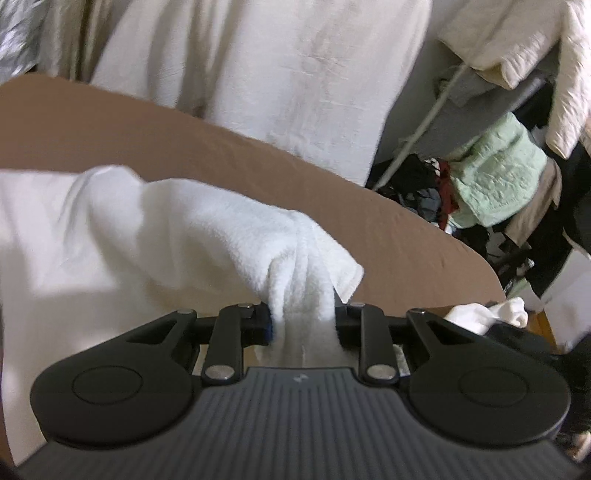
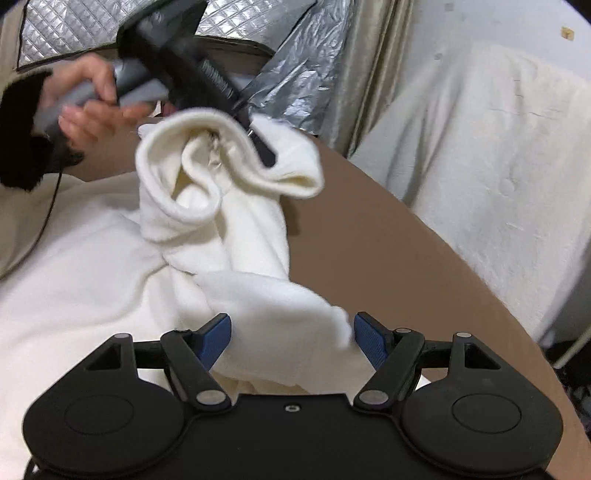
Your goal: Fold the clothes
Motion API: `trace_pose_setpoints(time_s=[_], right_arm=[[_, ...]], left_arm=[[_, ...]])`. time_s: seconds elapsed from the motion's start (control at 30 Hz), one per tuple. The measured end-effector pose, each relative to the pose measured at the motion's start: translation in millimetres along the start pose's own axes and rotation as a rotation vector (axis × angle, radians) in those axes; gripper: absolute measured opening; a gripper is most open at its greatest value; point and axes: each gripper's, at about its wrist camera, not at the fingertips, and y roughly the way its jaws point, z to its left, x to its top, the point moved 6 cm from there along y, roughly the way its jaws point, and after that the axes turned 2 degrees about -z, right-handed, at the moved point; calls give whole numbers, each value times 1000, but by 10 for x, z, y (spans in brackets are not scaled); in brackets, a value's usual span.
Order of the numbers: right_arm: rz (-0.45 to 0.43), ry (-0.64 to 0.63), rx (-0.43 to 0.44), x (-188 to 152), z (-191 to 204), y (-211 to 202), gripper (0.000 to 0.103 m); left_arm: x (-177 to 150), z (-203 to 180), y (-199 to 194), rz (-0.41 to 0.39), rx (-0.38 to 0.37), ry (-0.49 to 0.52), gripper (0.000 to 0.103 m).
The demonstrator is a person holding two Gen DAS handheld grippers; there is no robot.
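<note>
A white fleecy garment point(image 1: 177, 229) lies on the brown table point(image 1: 229, 155). My left gripper point(image 1: 303, 319) is shut on a bunched fold of it, and the cloth runs back between the fingers. In the right wrist view, a hand point(image 2: 88, 110) holds that same left gripper point(image 2: 264, 153), which lifts a cuff-like end of the garment point(image 2: 110, 266) off the table point(image 2: 388, 251). My right gripper point(image 2: 291, 334) stands open near the table's edge. A flap of the garment lies between its blue pads point(image 2: 216, 338), which do not press on it.
A white sheet point(image 1: 280, 81) hangs behind the table. A heap of clothes with a pale green piece point(image 1: 498, 177) sits at the right, beyond the table's rounded edge. A small white item point(image 1: 480, 315) lies near that edge. Silver quilted foil point(image 2: 85, 29) covers the back.
</note>
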Motion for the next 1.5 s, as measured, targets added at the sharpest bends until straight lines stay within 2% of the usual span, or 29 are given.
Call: trace_pose_setpoints(time_s=[0.03,0.07,0.1,0.13,0.23,0.33,0.4,0.47,0.57,0.63,0.67,0.73,0.77,0.87,0.9,0.93,0.97,1.0,1.03,1.07,1.2,1.27,1.37,1.43,1.5], right_arm=[[-1,16,5,-42,-21,87,58],[-12,83,19,-87,-89,220,43],[-33,141,9,-130,-162,327,21],[-53,169,-49,-129,-231,384,17],[-114,252,-229,-118,-446,524,14],[-169,321,-491,-26,-800,377,14],[-167,343,-704,-52,-1082,223,14],[-119,330,-832,-140,-1297,167,14],[-5,322,-959,-341,-1570,202,13],[55,374,-951,-539,-1697,295,12],[75,411,-935,-624,-1759,322,12],[105,442,-917,-685,-1827,369,12],[121,450,-912,-712,-1853,386,12],[143,466,-911,-723,-1888,361,12],[138,481,-919,-673,-1862,295,12],[135,479,-935,-615,-1829,236,12],[138,410,-975,-516,-1769,215,12],[138,285,-1014,-371,-1668,252,12],[135,173,-1047,-245,-1576,289,12],[132,133,-1059,-216,-1543,330,12],[218,392,-927,-652,-1811,489,12],[232,476,-871,-833,-1896,527,12],[216,494,-844,-815,-1966,518,13],[200,528,-817,-831,-1998,498,13],[171,573,-789,-863,-2036,458,13]], left_arm=[[76,-21,94,20,9,22,23],[153,-42,187,40,17,45,23],[242,-65,281,57,26,59,22],[349,-90,375,68,35,63,22],[731,-165,540,10,31,84,22],[1043,-154,722,-49,16,27,22],[1067,-135,965,-41,16,-9,25],[943,-113,1315,25,35,-32,33],[592,-80,1798,230,60,-1,36],[433,-41,1823,282,45,23,40],[424,-7,1725,268,21,16,43],[408,61,1526,239,-27,4,54],[427,116,1413,216,-39,-3,55],[601,373,1022,108,-21,-19,65],[695,459,929,70,29,20,70],[804,524,873,41,109,94,68],[894,563,844,24,177,180,68],[956,572,854,22,228,285,68],[1001,575,886,32,252,358,68],[1019,573,950,57,240,389,68],[1056,454,1215,112,181,510,70],[949,300,1296,156,104,561,70],[707,66,1389,229,-14,656,75],[504,-56,1459,250,-24,746,85],[310,-134,1573,257,24,825,85]])
